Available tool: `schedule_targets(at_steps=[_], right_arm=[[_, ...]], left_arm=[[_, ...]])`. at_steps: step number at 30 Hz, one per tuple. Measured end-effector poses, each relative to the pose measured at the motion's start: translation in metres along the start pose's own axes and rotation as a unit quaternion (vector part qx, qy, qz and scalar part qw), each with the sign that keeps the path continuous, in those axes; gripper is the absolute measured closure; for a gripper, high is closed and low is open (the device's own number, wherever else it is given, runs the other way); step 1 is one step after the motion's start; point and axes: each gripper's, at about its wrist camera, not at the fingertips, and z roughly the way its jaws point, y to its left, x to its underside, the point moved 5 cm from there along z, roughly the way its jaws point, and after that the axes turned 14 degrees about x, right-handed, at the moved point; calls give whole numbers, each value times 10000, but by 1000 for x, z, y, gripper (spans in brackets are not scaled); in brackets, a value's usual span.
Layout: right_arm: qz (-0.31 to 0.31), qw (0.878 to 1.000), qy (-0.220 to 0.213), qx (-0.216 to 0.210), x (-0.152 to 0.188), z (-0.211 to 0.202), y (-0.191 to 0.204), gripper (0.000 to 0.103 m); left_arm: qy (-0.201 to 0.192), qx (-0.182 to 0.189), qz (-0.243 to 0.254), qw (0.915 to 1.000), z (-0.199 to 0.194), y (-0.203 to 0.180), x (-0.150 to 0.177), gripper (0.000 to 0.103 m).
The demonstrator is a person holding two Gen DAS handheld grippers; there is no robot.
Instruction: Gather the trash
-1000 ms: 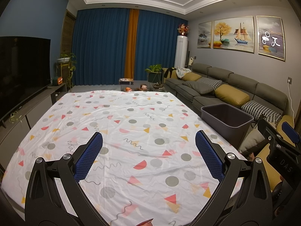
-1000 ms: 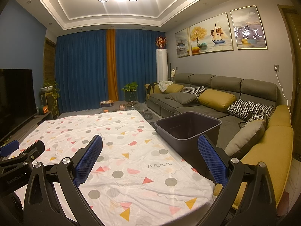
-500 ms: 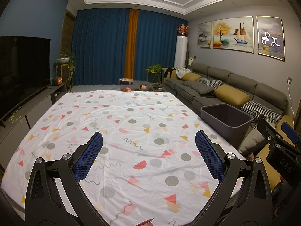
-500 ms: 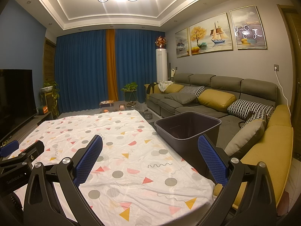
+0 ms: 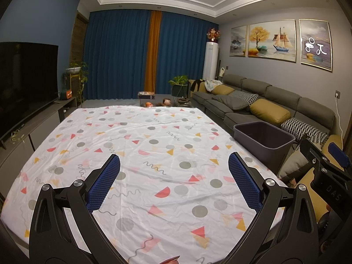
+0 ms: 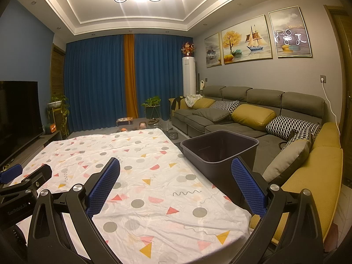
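- Left tongs (image 5: 173, 179): released, jaws spread wide, nothing between the pads. Right tongs (image 6: 176, 181): same, spread wide and empty.
- Both hang above the near end of the bench (image 5: 140, 132), which is covered in a white cloth printed with dots and triangles.
- Trash: I can't pick out any on the cloth in either view. Only candidate is a small reddish object (image 5: 170, 261) cut off at the bottom edge of the left view, below and behind the left tongs. Can't tell what it is.
- Bin (image 6: 220, 151): dark, empty, open top. In the right view it sits centre-right, just beyond the right pad of the right tongs and against the right-hand edge of the bench. In the left view it's at middle right, well apart from the left tongs.
- Risk 1: the busy print hides small scraps. I could clench on a printed shape and pinch the cloth, dragging it.
- Risk 2: the reddish item is under the camera's blind edge; reaching back for it means working nearly unseen.
- Risk 3: the bin looks to be off the bench edge beside the sofa (image 6: 248, 118); a careless swing of the right tongs could knock it or drop short onto the cushions.
- Risk 4: the two rigs are close side by side, so they could clash if both go for the same spot.
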Motion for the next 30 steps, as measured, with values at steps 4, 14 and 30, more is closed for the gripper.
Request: schedule_targets(at_steps=[4,14,30], right_arm=[[0,10000,0,-1,0,0,0,5],[6,10000,8,2,0,0,0,5],[12,10000,0,-8,0,1,3,5]], left_arm=[[-23,4,-15,10000,1,-6,2,6],[-13,-24,-9,10000,0,-6,3,12],[49,-24,-49,10000,1,-2,3,12]])
